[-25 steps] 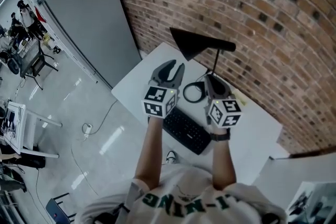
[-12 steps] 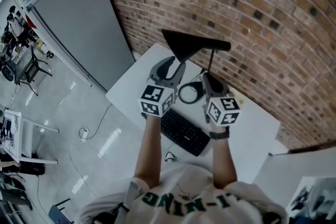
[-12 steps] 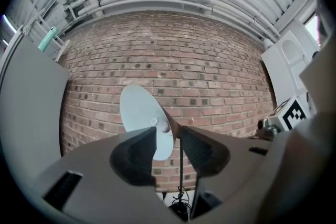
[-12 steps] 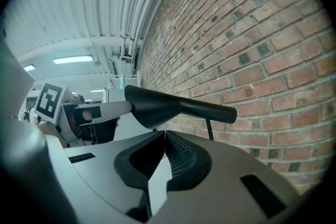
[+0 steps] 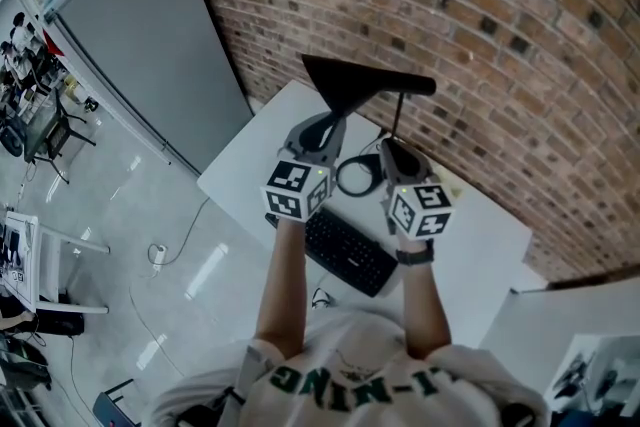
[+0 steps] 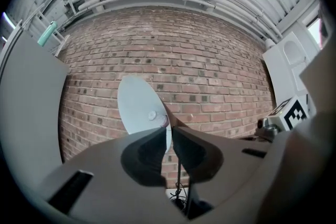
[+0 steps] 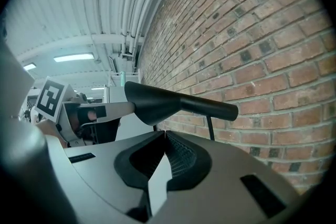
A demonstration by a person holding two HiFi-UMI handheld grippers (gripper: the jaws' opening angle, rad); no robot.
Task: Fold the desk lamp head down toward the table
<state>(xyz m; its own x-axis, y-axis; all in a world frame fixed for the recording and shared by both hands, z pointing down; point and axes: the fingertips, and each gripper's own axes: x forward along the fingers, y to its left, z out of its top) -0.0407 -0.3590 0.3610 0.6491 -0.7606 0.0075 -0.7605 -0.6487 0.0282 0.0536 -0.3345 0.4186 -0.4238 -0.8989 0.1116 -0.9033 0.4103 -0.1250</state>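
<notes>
The black desk lamp stands at the back of the white table [image 5: 480, 245], against the brick wall. Its cone-shaped head [image 5: 350, 83] sits level on top of a thin stem [image 5: 398, 120]. My left gripper [image 5: 330, 122] reaches the shade's lower rim. In the left gripper view the pale inside of the shade [image 6: 139, 107] faces me, and its thin edge runs between the jaws [image 6: 169, 131]. These jaws have just been closing and now pinch that rim. My right gripper [image 5: 385, 147] is beside the stem, shut and empty, with the lamp head [image 7: 157, 105] above its tips [image 7: 165, 135].
A black keyboard [image 5: 352, 250] lies near the table's front edge under my wrists. A black ring [image 5: 354, 177] lies on the table between the grippers. The brick wall [image 5: 500, 35] stands right behind the lamp. A grey panel [image 5: 160, 35] stands to the left.
The left gripper, open wide a second ago below the shade, has moved forward to the shade's rim and its jaws have narrowed onto it. The right gripper has stayed put.
</notes>
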